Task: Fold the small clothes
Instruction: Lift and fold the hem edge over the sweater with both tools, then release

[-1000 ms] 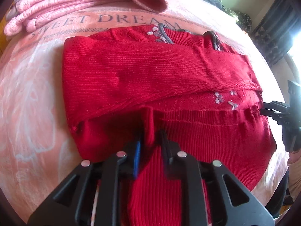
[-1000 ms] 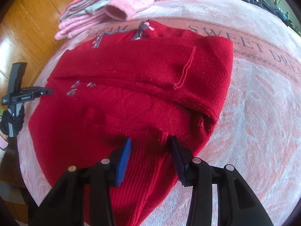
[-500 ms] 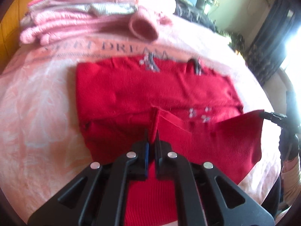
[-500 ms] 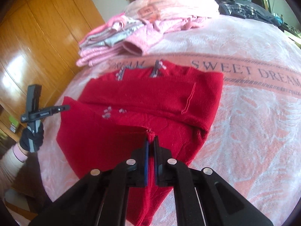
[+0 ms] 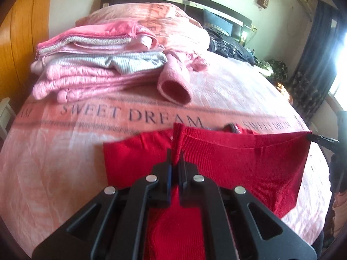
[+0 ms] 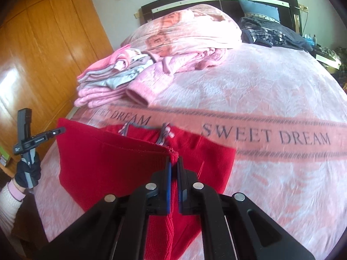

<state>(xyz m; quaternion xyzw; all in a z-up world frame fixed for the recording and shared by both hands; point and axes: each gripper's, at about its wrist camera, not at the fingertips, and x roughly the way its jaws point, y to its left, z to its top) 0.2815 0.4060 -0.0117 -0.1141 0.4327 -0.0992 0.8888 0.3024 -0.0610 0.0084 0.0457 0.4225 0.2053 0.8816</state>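
Observation:
A red knitted sweater (image 5: 238, 158) lies on the pink bed cover, its sleeves folded across the body. My left gripper (image 5: 175, 155) is shut on the left end of its bottom hem. My right gripper (image 6: 174, 160) is shut on the hem's right end. The hem (image 6: 121, 145) hangs stretched between them, raised off the bed and held over the body, close to the grey-trimmed collar (image 6: 161, 137). Each gripper shows in the other's view: the right gripper (image 5: 323, 139) at the right edge, the left gripper (image 6: 49, 134) at the left, held by a gloved hand (image 6: 28, 171).
A stack of folded pink and grey clothes (image 5: 97, 65) sits beyond the sweater, with a loose pink sleeve (image 5: 173, 86) next to it. The bed cover (image 6: 282, 99) carries a "SWEET DREAM" band. Dark clothes (image 6: 271, 34) lie by the headboard. A wooden wardrobe (image 6: 43, 43) stands left.
Both grippers went from open around the hem to shut on it. They lifted the hem off the bed and carried it forward over the sweater toward the collar.

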